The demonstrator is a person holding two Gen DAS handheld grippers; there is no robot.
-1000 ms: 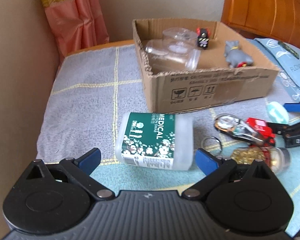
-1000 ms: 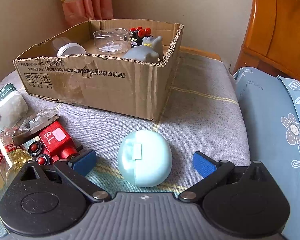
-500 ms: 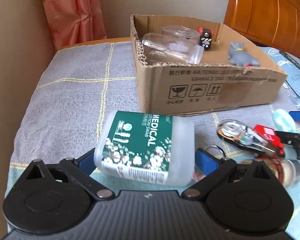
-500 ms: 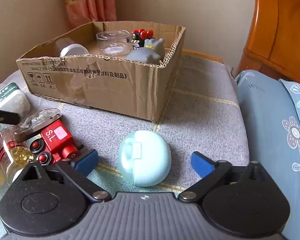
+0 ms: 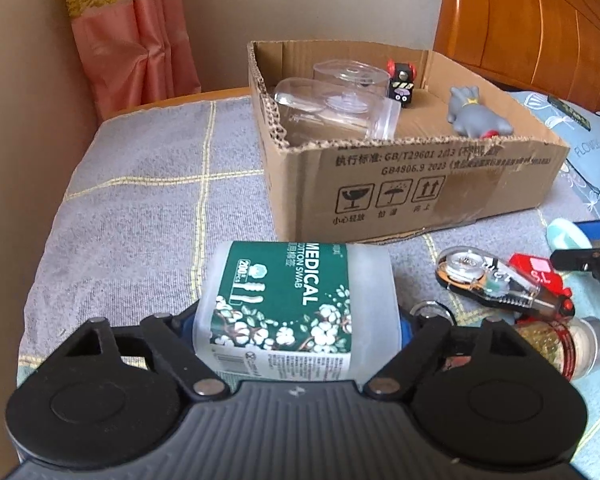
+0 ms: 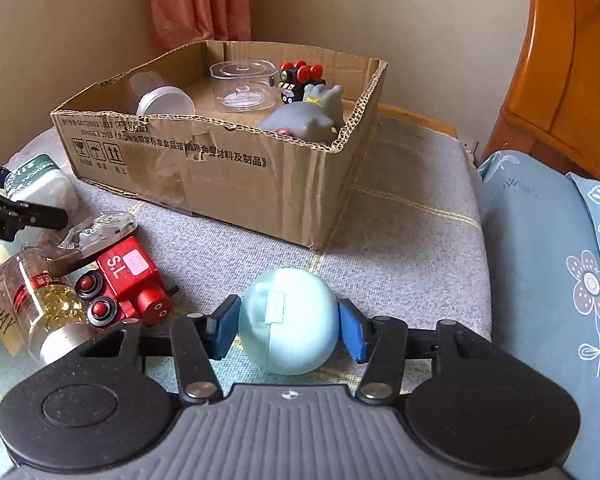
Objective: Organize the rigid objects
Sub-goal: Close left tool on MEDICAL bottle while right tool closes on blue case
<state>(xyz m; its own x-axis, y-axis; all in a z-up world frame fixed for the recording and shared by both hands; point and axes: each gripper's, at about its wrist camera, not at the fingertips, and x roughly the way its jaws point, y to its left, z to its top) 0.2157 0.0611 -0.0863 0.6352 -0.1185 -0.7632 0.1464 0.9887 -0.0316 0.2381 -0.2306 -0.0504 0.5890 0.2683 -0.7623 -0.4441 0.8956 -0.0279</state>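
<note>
While its jaws close, the left gripper [image 5: 296,326] has one translucent cotton swab box [image 5: 296,300] between its blue pads, which meet the box's two sides; the green label reads "MEDICAL COTTON SWAB" and "200". The right gripper [image 6: 288,326] is clamped on one pale blue egg-shaped case [image 6: 288,320], a pad pressed against each flank, the case resting on the grey checked blanket [image 6: 400,220].

Just left of the case lie three loose things: one red toy train [image 6: 128,284] marked "S.L", one clear correction tape dispenser [image 6: 96,234] leaning over it, and one glass jar [image 6: 40,304] of gold capsules lying on its side with a red band and silver cap; its writing is too small to read. A metal key ring [image 5: 432,312] shows beside the swab box in the left view.

Behind them stands one open cardboard box [image 6: 220,172], printed with three handling symbols and a line including "GB/T29601" and "GB4806.9 2023". Inside are two clear plastic containers [image 6: 242,86], one small black toy car [image 6: 298,82] with red wheels, and one grey toy animal [image 6: 308,118]. A light blue floral pillow [image 6: 548,264] lies to the right.
</note>
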